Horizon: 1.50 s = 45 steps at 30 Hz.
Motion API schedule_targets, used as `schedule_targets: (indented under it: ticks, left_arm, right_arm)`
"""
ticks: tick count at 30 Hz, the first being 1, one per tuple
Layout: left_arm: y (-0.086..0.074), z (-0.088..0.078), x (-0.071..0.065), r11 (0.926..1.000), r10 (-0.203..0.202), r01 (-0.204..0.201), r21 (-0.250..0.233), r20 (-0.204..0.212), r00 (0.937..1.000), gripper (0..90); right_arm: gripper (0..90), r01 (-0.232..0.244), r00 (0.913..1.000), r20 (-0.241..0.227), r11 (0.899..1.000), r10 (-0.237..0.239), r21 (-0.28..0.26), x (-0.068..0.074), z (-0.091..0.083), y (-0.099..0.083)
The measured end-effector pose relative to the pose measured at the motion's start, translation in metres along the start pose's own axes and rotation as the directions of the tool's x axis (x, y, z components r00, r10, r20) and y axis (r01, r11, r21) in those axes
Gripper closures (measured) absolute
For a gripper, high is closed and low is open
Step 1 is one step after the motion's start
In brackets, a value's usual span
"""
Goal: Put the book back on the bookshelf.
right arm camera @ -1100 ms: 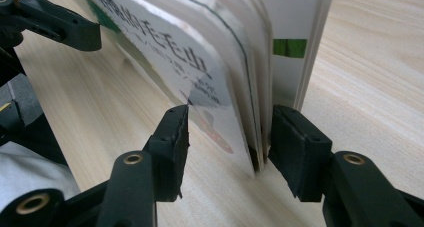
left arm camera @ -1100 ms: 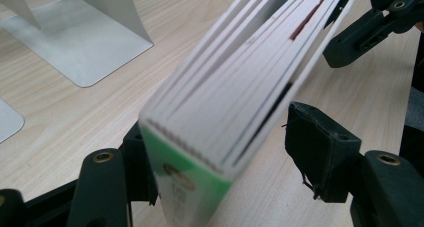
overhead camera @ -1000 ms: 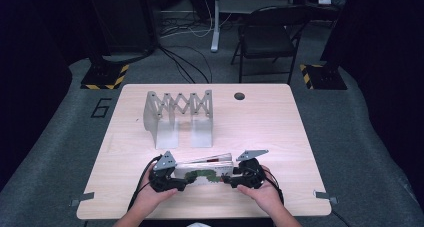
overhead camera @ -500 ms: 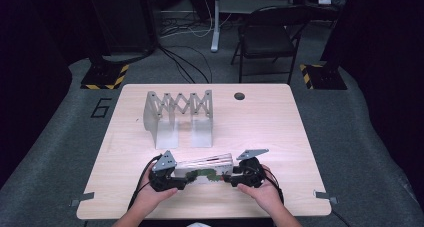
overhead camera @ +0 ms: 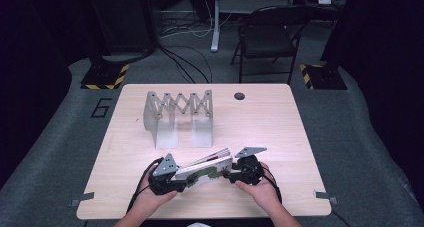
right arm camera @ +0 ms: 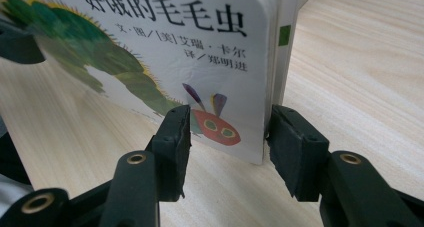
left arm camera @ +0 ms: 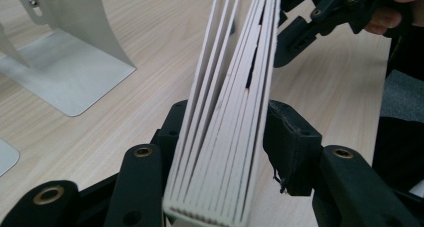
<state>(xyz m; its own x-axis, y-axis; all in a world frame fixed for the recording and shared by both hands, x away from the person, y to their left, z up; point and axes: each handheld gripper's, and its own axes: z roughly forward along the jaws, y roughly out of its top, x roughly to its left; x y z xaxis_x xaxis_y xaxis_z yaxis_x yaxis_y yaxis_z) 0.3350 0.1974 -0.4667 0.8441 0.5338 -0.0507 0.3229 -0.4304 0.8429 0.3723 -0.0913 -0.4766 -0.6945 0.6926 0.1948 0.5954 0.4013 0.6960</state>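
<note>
- While both tools pinch it, the board book [overhead camera: 205, 170] stands on edge, low centre of the high view.
- Left tool [left arm camera: 225, 142], jaws just closing, clamps the pages; right tool [right arm camera: 227, 144] grips the spine end, likely to carry it to the metal rack [overhead camera: 177, 118].

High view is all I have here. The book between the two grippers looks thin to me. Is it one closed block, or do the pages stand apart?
Observer: The left gripper view shows the book is a board book. Its thick pages fan apart away from the left gripper.
Operator: Do the left jaws grip it?
Observer: They have just been closing, with the page edges between them. Both pads lie against the outer boards.
Operator: And the right end?
Observer: The right gripper is shut on a lower corner of the book. One pad sits on the front cover beside the caterpillar's red face, and the other is behind.
</note>
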Motion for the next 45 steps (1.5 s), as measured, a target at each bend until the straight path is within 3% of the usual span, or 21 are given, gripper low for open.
schedule_targets:
  ticks: [2, 3, 7, 14, 19, 28, 33, 41, 45]
  left_arm:
    - [0.001, 0.0, -0.002, 0.9998, 0.018, -0.018, 0.012, 0.011, 0.9998, 56.5]
    - [0.001, 0.001, -0.003, 0.9998, 0.019, -0.019, 0.005, -0.002, 0.9998, 56.5]
    - [0.001, 0.007, -0.002, 1.0, -0.005, 0.005, -0.004, 0.014, 0.9999, 53.5]
    - [0.001, 0.017, -0.003, 0.9987, -0.044, 0.043, 0.028, 0.024, 0.9988, 52.1]
    - [0.001, 0.019, -0.004, 0.9984, -0.044, 0.044, 0.036, -0.007, 0.999, 51.6]
    - [0.0, 0.02, -0.005, 0.999, 0.002, -0.001, 0.044, -0.035, 0.9994, 62.9]
    - [0.001, 0.019, -0.009, 0.9975, 0.037, -0.036, 0.061, -0.012, 0.9992, 69.5]
    - [0.002, 0.019, -0.015, 0.9951, 0.067, -0.067, 0.073, -0.003, 0.9977, 74.3]
    - [0.002, 0.019, -0.021, 0.993, 0.09, -0.088, 0.079, -0.025, 0.9956, 75.3]
  right_arm:
    - [51.6, -0.006, 1.0, 0.004, 1.0, 0.006, -0.001, -0.001, 0.0, 0.0]
    - [51.6, 0.001, 1.0, 0.008, 1.0, -0.001, -0.006, -0.001, 0.0, 0.0]
    - [51.6, -0.001, 1.0, 0.008, 1.0, 0.001, -0.004, -0.002, 0.001, 0.001]
    - [51.5, 0.001, 1.0, 0.007, 1.0, 0.0, -0.007, -0.003, 0.0, 0.0]
    - [51.5, -0.002, 1.0, 0.004, 1.0, 0.002, -0.009, -0.003, 0.0, 0.0]
    - [51.5, -0.001, 1.0, 0.007, 1.0, 0.001, -0.01, -0.003, 0.001, 0.0]
    - [51.6, -0.008, 0.9999, 0.008, 1.0, 0.008, -0.013, -0.003, 0.001, 0.0]
    - [51.6, -0.013, 0.9999, 0.008, 1.0, 0.013, -0.008, -0.004, 0.001, 0.0]
    - [51.6, -0.014, 0.9999, 0.007, 1.0, 0.014, -0.007, -0.005, 0.002, -0.001]
